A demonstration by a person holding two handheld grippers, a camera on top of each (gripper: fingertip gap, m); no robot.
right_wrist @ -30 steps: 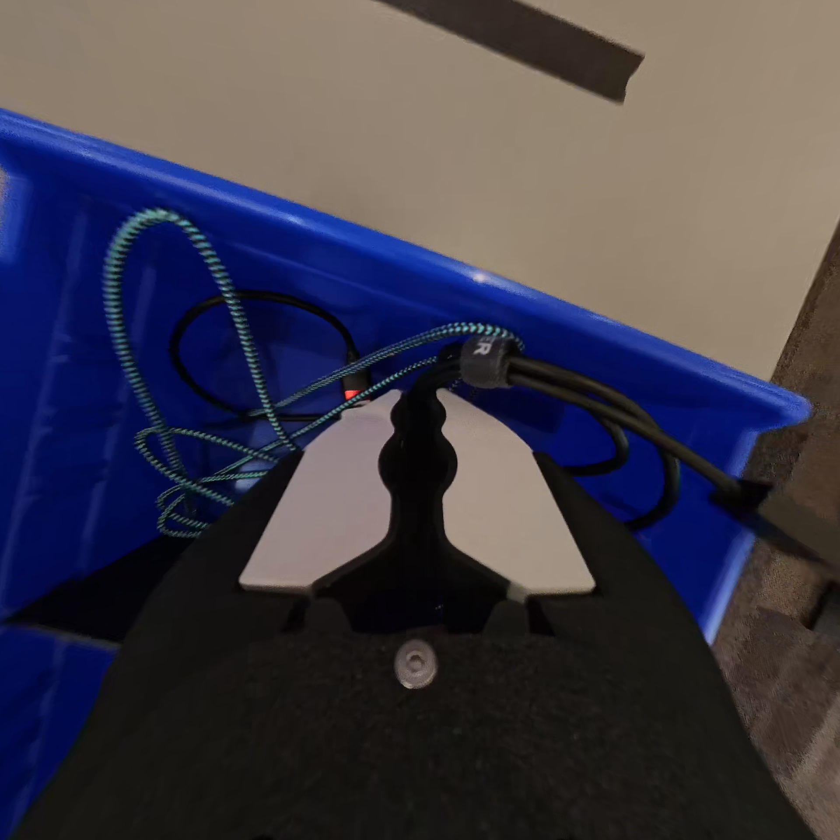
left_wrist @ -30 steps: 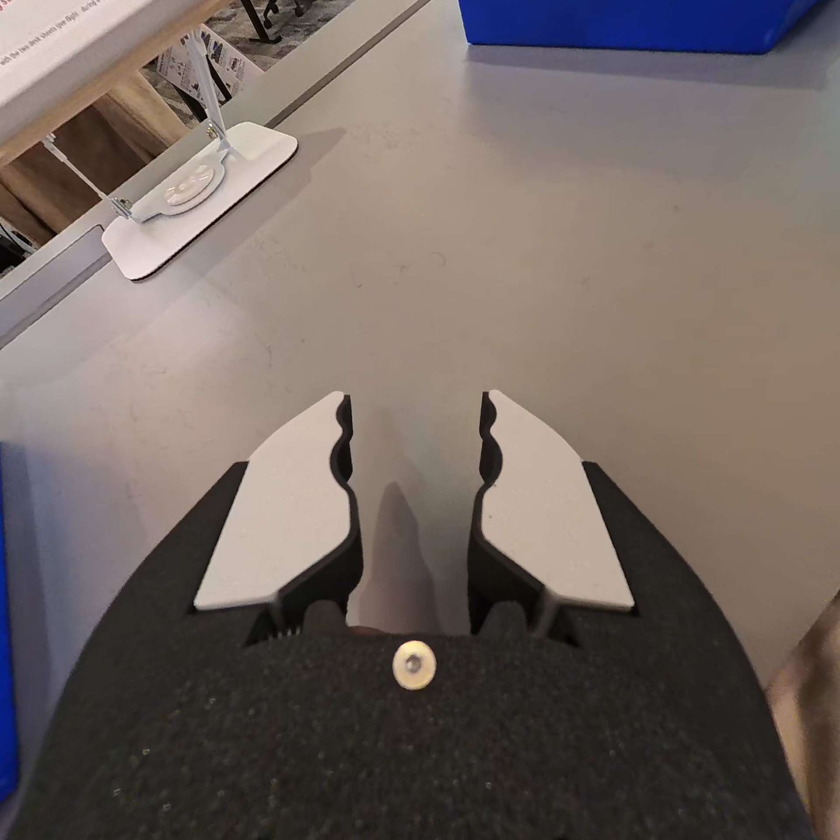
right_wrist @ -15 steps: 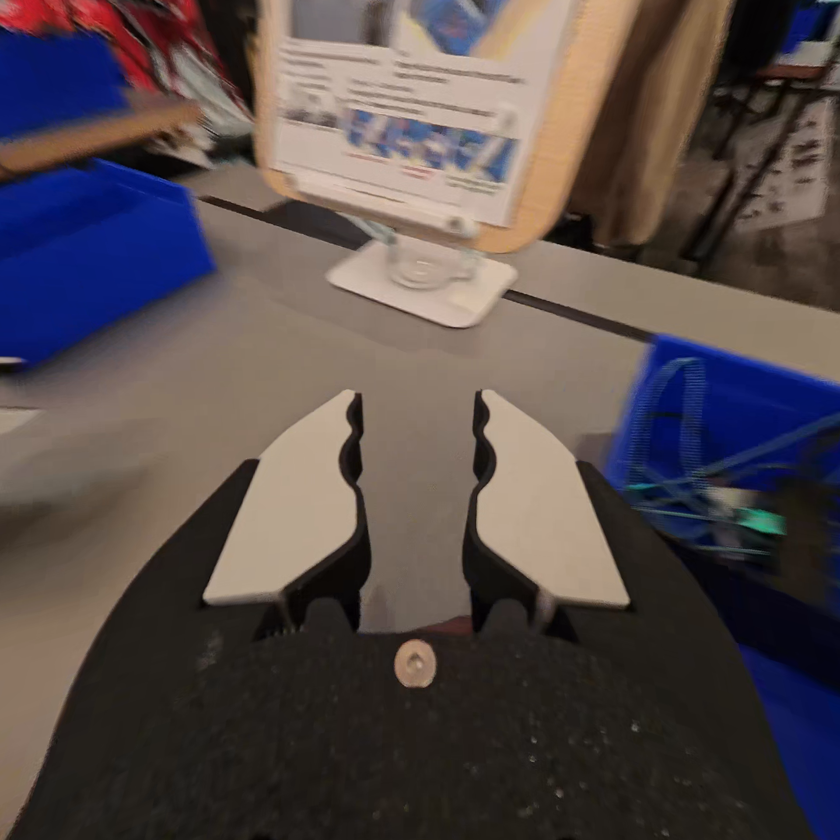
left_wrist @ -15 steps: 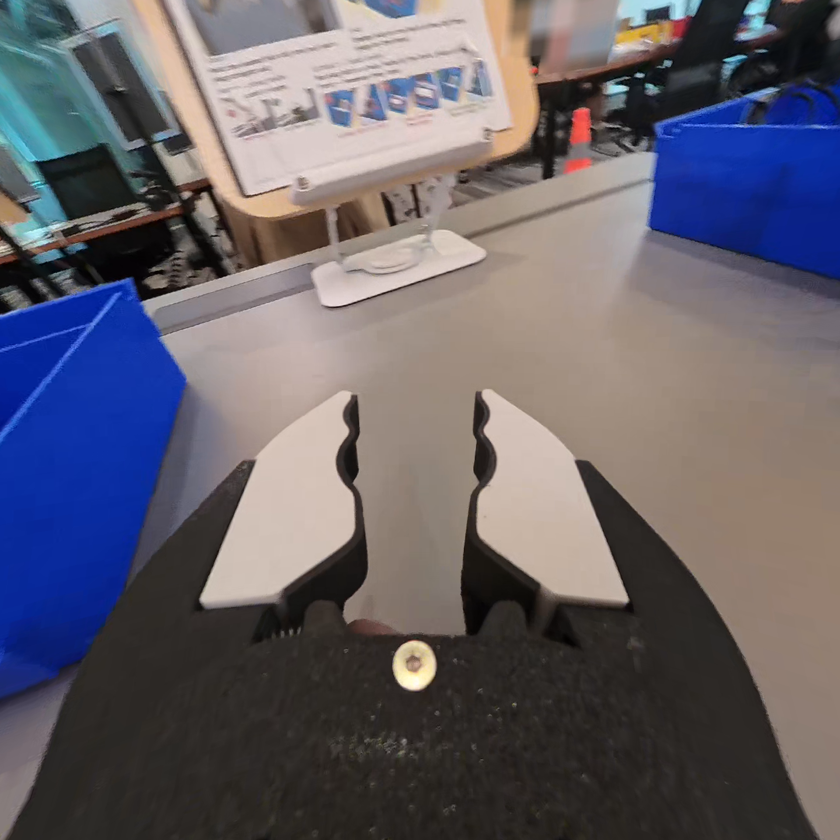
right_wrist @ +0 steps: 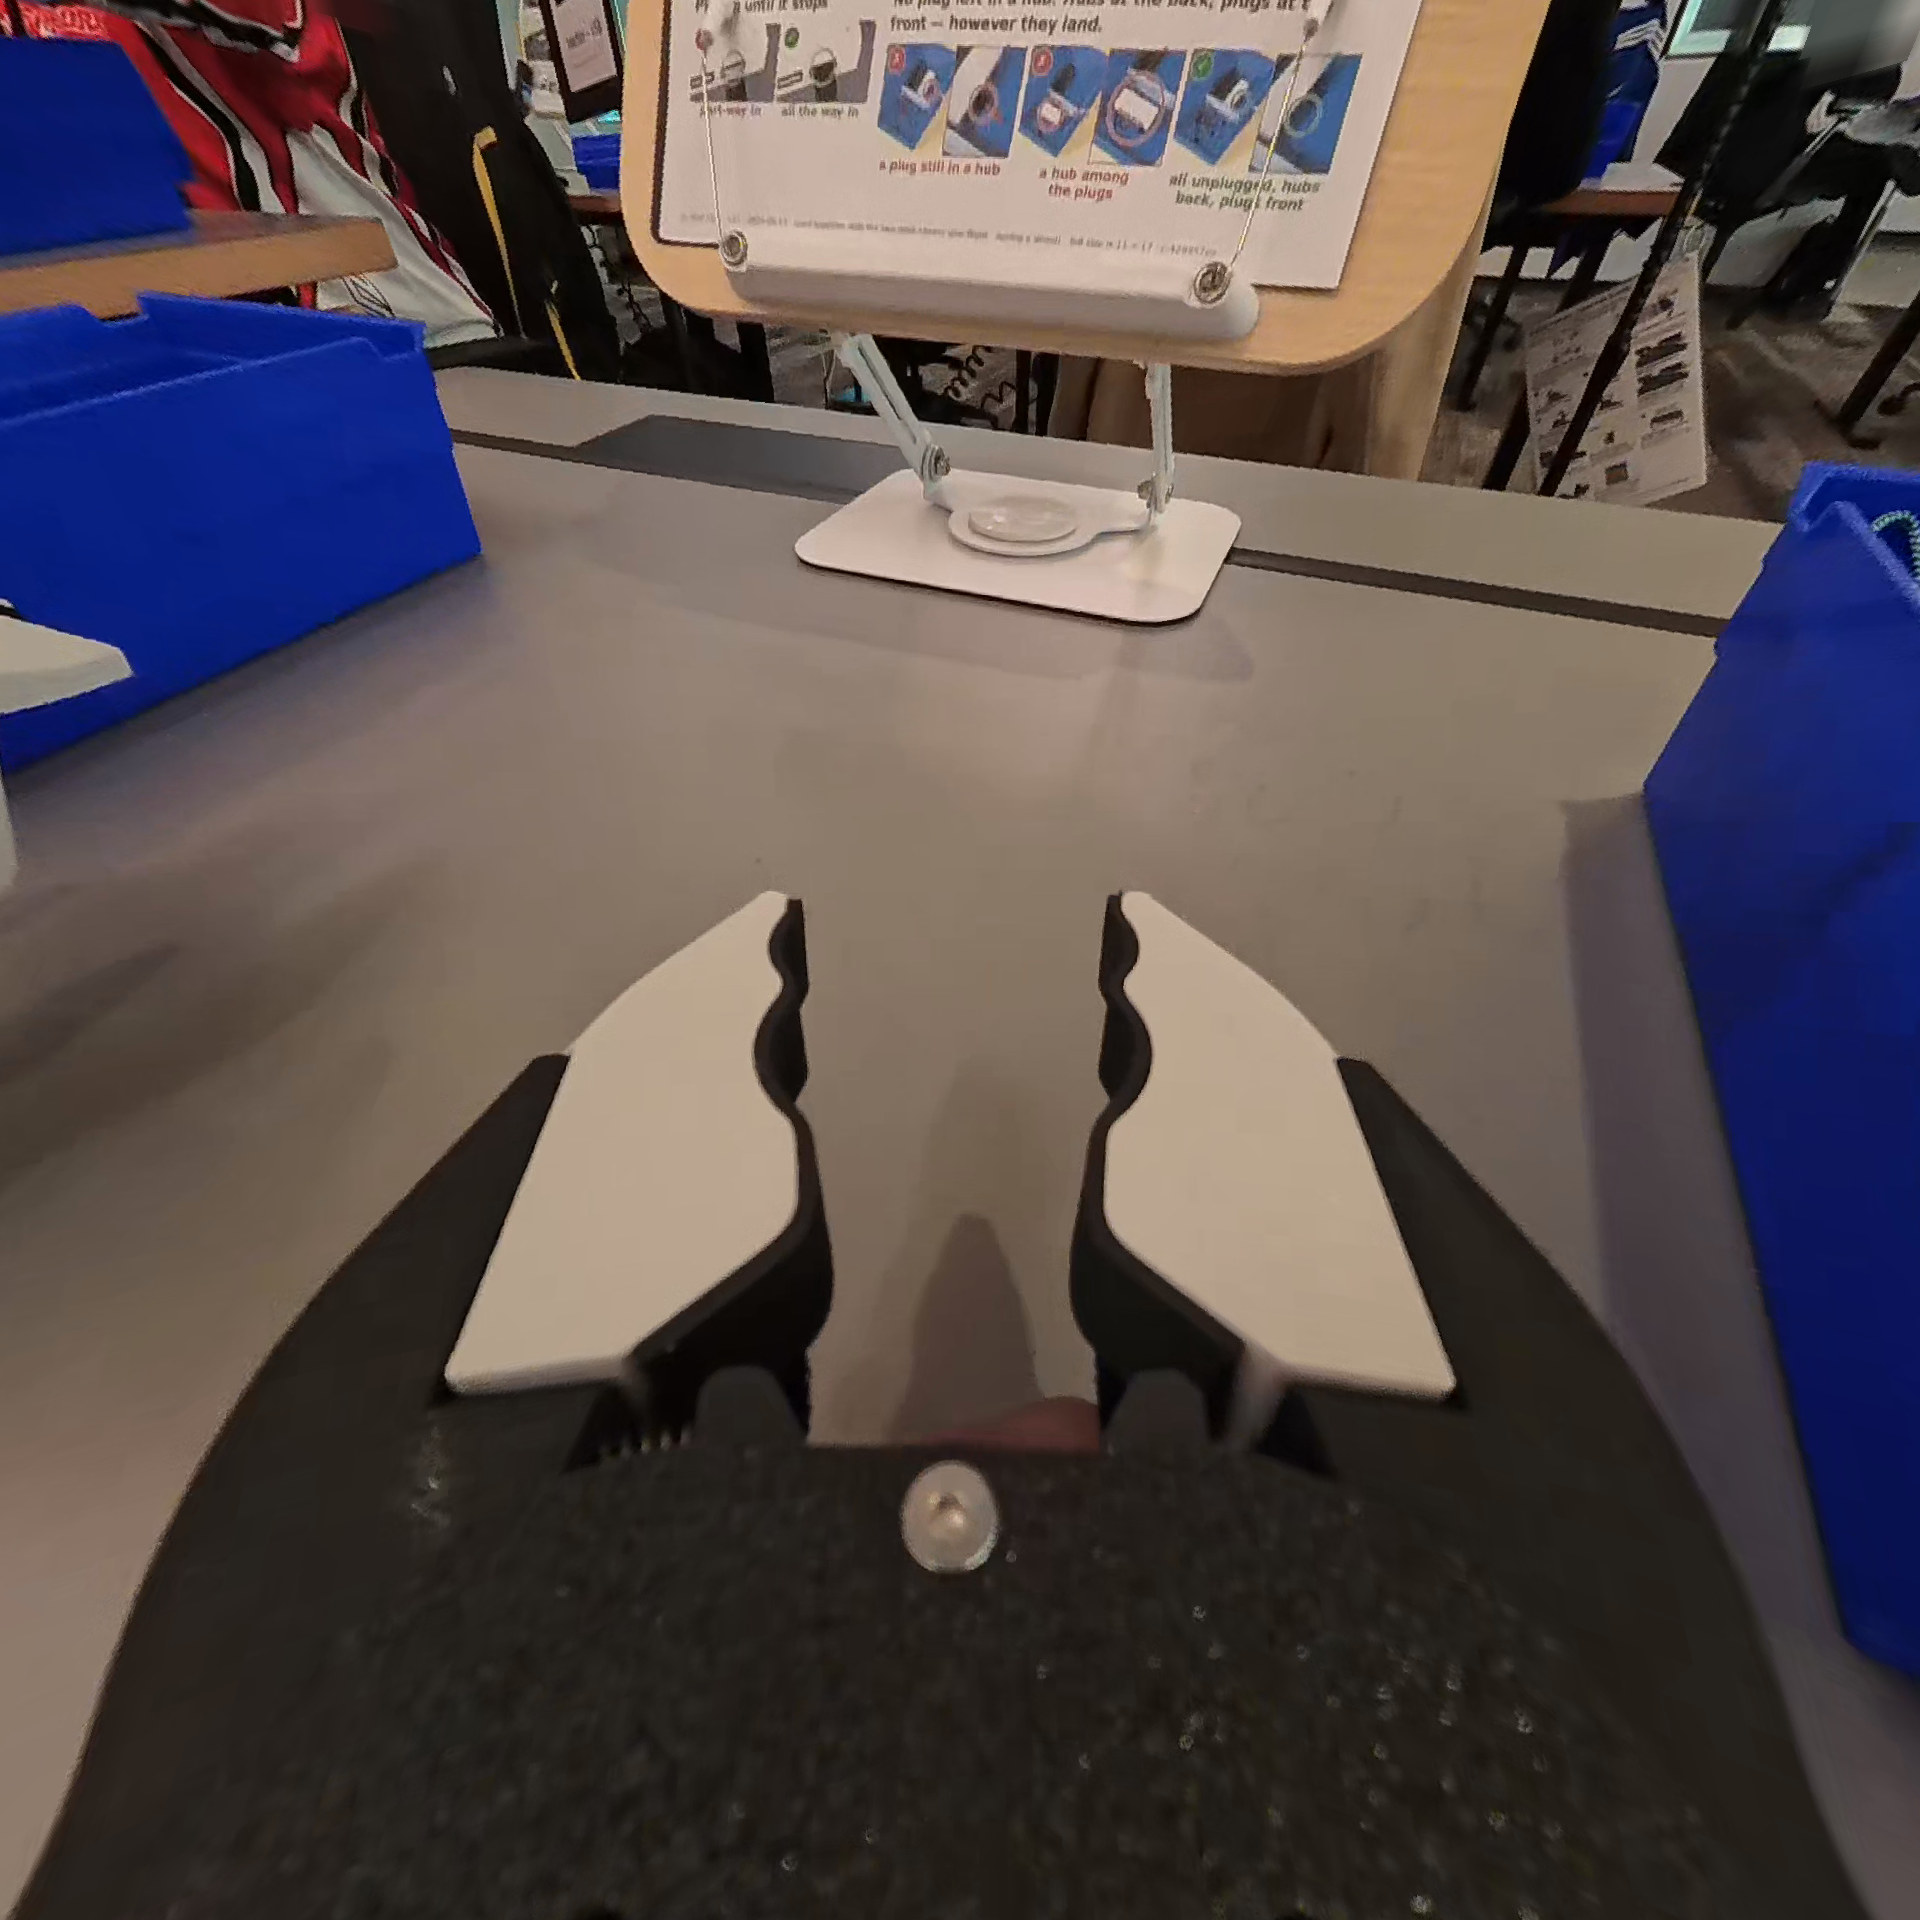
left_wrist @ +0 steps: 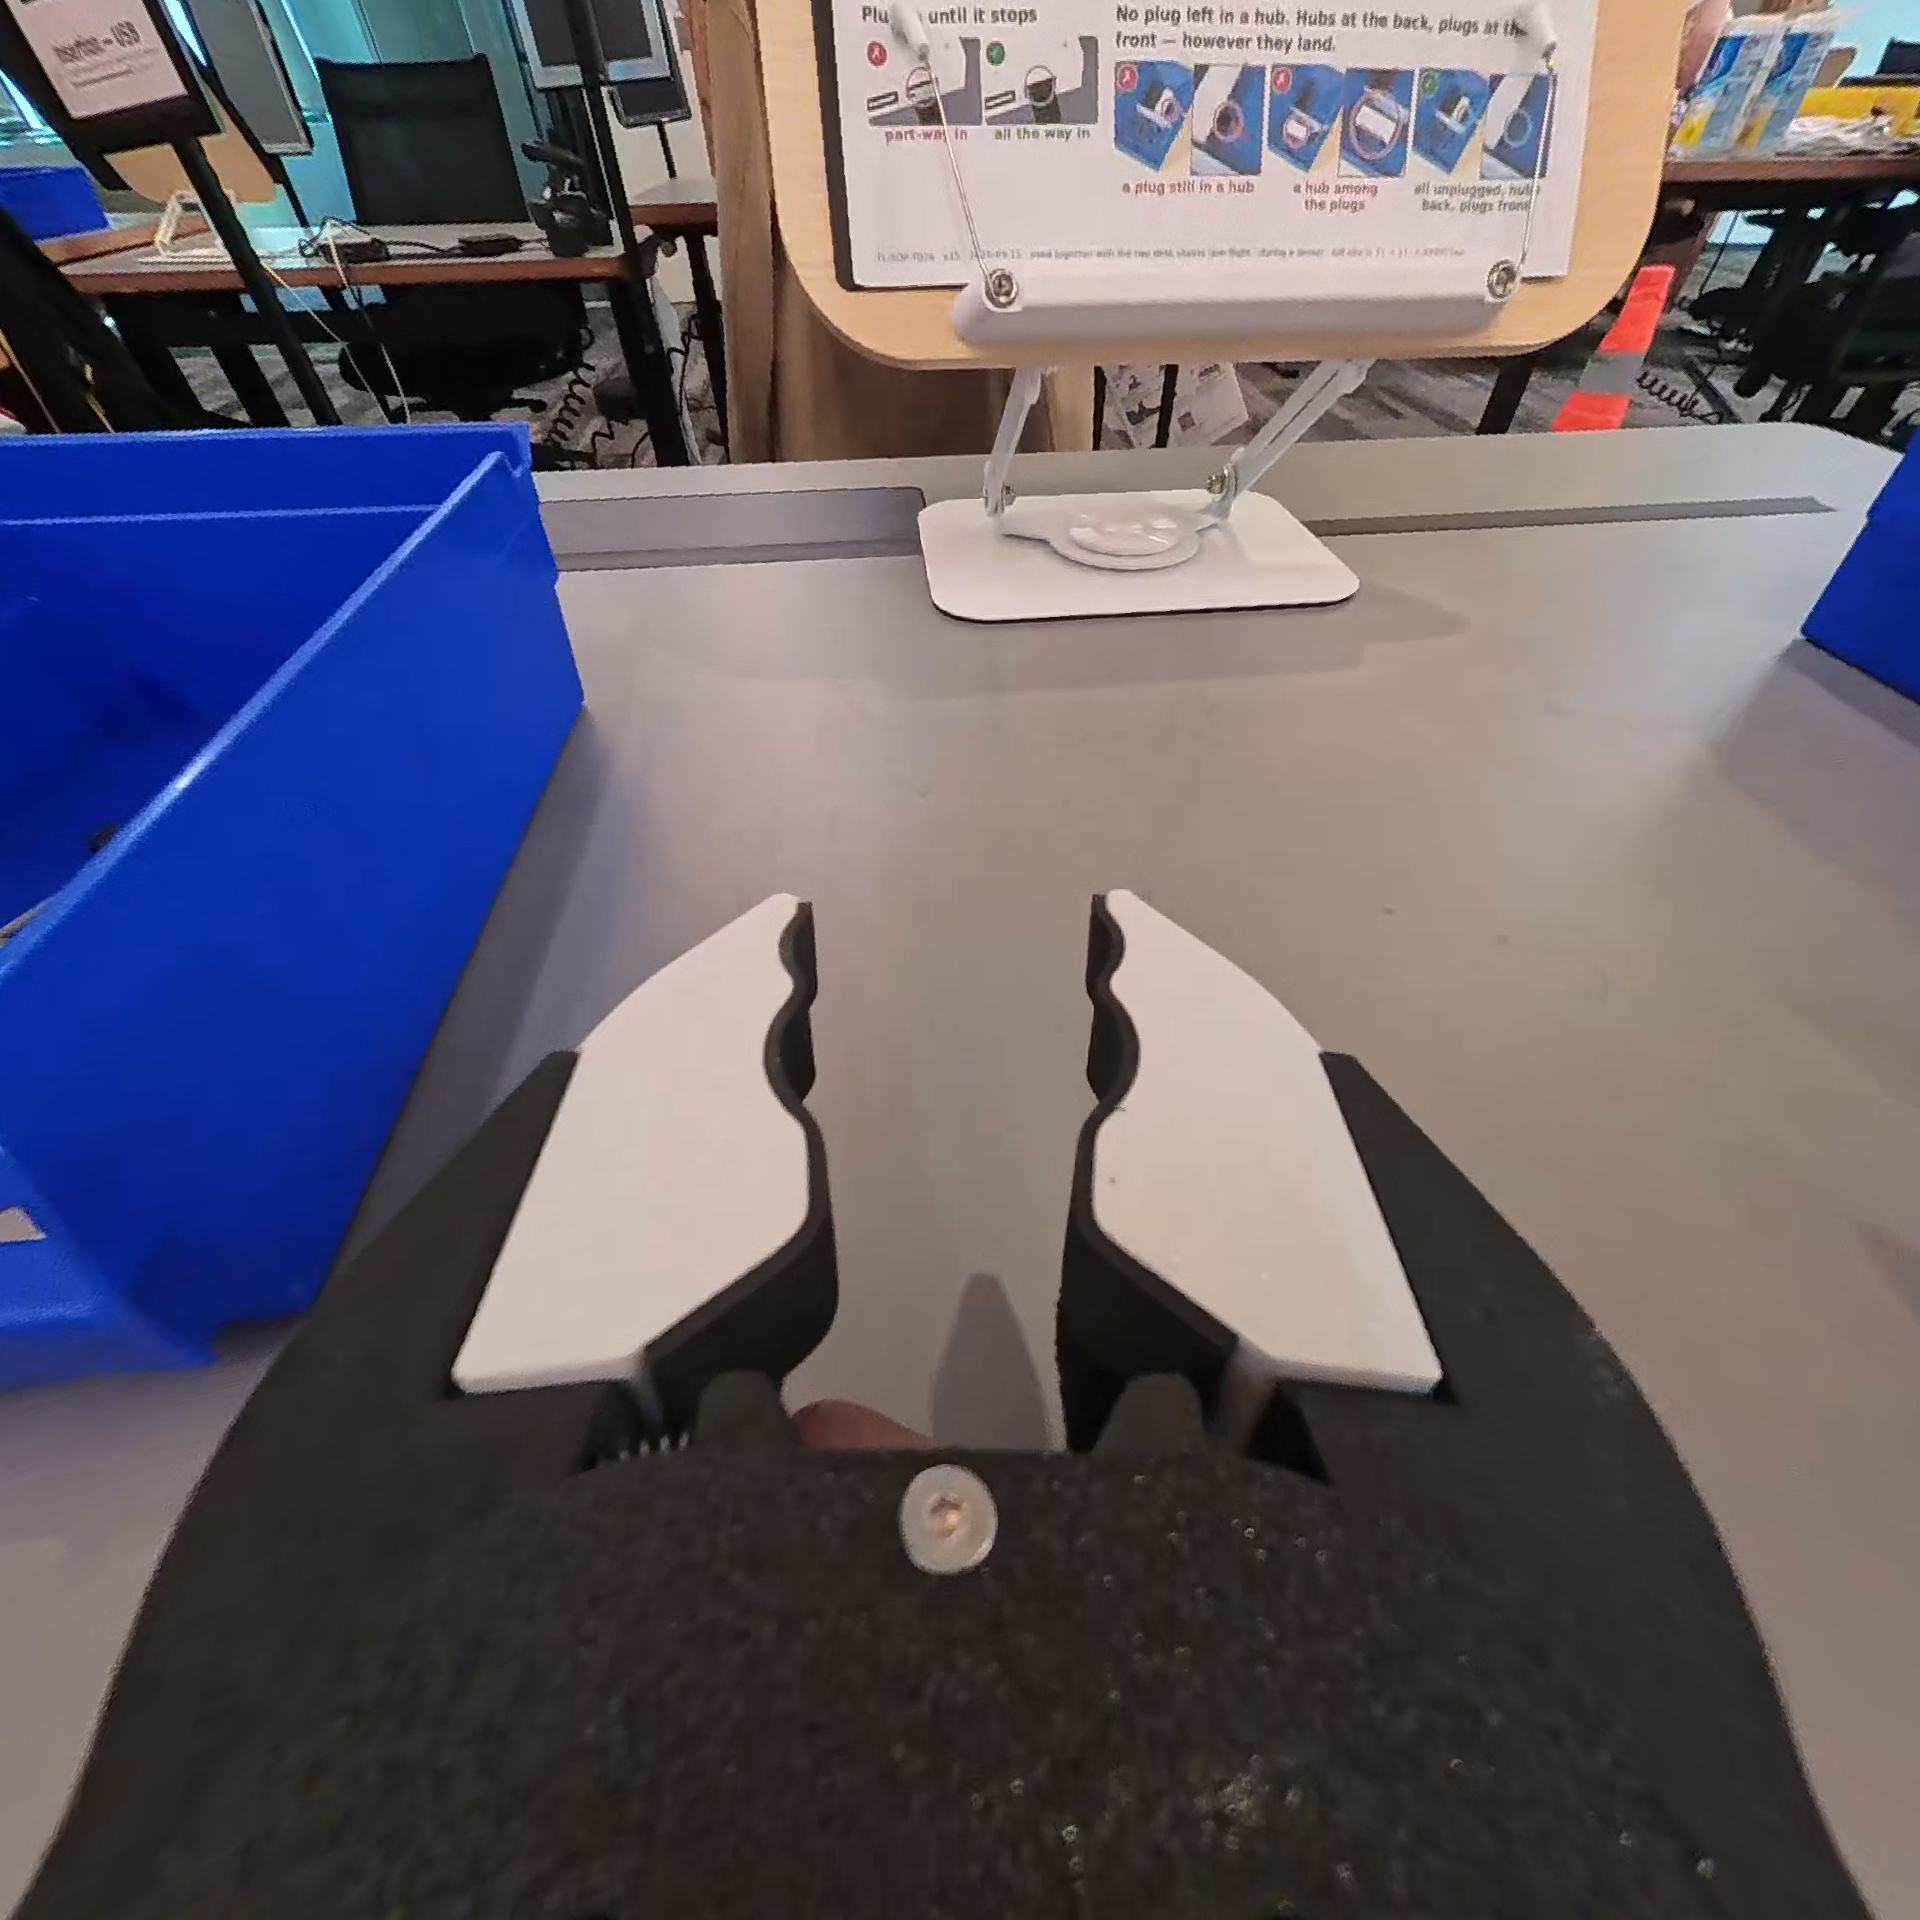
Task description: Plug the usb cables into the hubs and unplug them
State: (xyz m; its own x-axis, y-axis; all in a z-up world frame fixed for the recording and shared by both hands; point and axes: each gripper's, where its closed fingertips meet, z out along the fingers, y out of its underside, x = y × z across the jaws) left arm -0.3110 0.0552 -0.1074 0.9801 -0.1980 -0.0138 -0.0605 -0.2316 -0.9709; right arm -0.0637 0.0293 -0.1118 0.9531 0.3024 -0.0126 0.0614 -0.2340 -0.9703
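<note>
My left gripper is open and empty above the grey table. My right gripper is open and empty over the same table. A blue bin stands to the left in the left wrist view; its inside is mostly hidden. Another blue bin stands at the right in the right wrist view, with a bit of teal braided cable showing over its rim. No hub or plug shows in either view.
An instruction sheet on a wooden board with a white stand stands at the table's far edge, also in the right wrist view. A second blue bin sits at the far left. A blue bin corner is at the right. Desks and chairs lie beyond.
The right gripper let go of the black cable bundle it held in the bin, opened, and swung out to face the stand. The left gripper tilted up from the table to face the stand.
</note>
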